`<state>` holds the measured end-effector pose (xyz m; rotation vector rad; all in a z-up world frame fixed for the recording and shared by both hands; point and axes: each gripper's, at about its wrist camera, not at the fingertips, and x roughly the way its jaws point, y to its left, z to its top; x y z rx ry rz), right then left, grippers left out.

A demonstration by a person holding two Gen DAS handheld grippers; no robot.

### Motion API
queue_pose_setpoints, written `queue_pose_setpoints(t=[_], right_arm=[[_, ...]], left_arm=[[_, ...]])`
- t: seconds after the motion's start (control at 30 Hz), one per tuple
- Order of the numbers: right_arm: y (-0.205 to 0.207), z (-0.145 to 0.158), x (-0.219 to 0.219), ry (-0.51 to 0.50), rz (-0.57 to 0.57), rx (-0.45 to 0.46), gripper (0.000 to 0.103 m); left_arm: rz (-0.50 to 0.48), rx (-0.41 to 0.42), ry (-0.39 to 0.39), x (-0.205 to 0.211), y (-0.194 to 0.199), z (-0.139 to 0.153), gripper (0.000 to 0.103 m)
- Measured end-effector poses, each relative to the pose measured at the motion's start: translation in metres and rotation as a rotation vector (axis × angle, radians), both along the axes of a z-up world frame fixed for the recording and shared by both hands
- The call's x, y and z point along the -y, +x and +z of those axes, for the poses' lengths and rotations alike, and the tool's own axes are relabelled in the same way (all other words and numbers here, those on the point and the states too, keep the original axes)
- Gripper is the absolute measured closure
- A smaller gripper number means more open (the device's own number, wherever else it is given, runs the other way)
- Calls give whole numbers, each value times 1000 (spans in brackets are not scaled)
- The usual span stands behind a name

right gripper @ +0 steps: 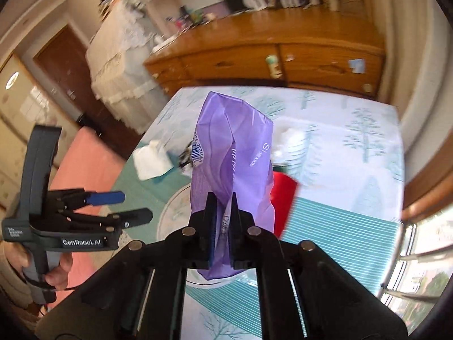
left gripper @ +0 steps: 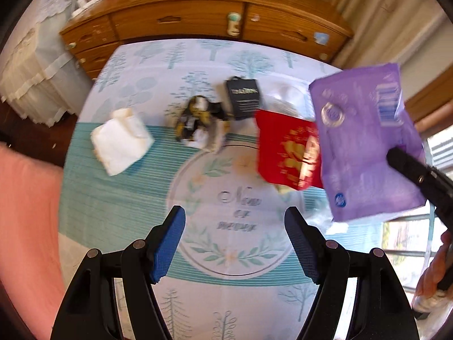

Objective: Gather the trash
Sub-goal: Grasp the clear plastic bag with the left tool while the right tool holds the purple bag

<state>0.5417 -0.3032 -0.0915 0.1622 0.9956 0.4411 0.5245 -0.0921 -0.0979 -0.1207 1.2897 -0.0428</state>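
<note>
The purple plastic package (right gripper: pixel 230 153) is pinched at its lower edge between the two fingers of the right gripper (right gripper: pixel 223 218), which are pressed together on the thin film; it is held in the air above the table, with the barcode side turned to the left in the right wrist view. Just behind it, partly covered, a red packet (left gripper: pixel 286 150) with gold print lies on the tablecloth (left gripper: pixel 113 198), which has a pattern of pale trees, teal stripes and a round wreath with writing. More trash lies farther on the cloth: a crumpled dark and yellow wrapper (left gripper: pixel 198 119), a small black box (left gripper: pixel 245 96) standing just beside it, and a folded white tissue (left gripper: pixel 121 140) more to the left. The left gripper (left gripper: pixel 235 226) hangs over the wreath with its blue padded fingers (left gripper: pixel 167 243) spread wide and nothing between them. A hand (right gripper: pixel 56 269) holds its handle. Behind the table stands a wooden dresser (left gripper: pixel 198 19) with drawers
</note>
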Motion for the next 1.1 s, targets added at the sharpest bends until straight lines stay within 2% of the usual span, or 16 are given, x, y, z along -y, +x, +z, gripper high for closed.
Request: queue_pose_setpoints(t=[0.17,0.3,0.5,0.67,0.73,0.77,0.9,1.0,1.1], right_arm=[[-13,11,54,-14,-153,18,98],[-22,6,94,-34,-269,5,98],[-29,-26,130,-66,-377,-73,98],[-36,-52,136,-66,-393,-116,98],[-38,-61,135,-62,-395,-135,98],[-40,-65,134,-59,-395,-142,98],[-46,-75,131,-57,-394,-165,99],[-52,-78,128,-53,-392,-181,98],[-58,-78,123,-56,-387,-185,98]], left_arm=[[-110,-36,-33,48,6,-15,28],[-213,-63,-47,87,12,-30,28],[-358,-124,-28,137,20,-62,28],[-386,-170,-13,157,26,-85,29],[-388,-184,-16,161,29,-93,43],[-385,-177,-19,162,29,-93,43],[-394,-130,-31,164,27,-86,56],[-390,-122,-62,158,22,-81,74],[-381,-103,-46,155,11,-76,78]])
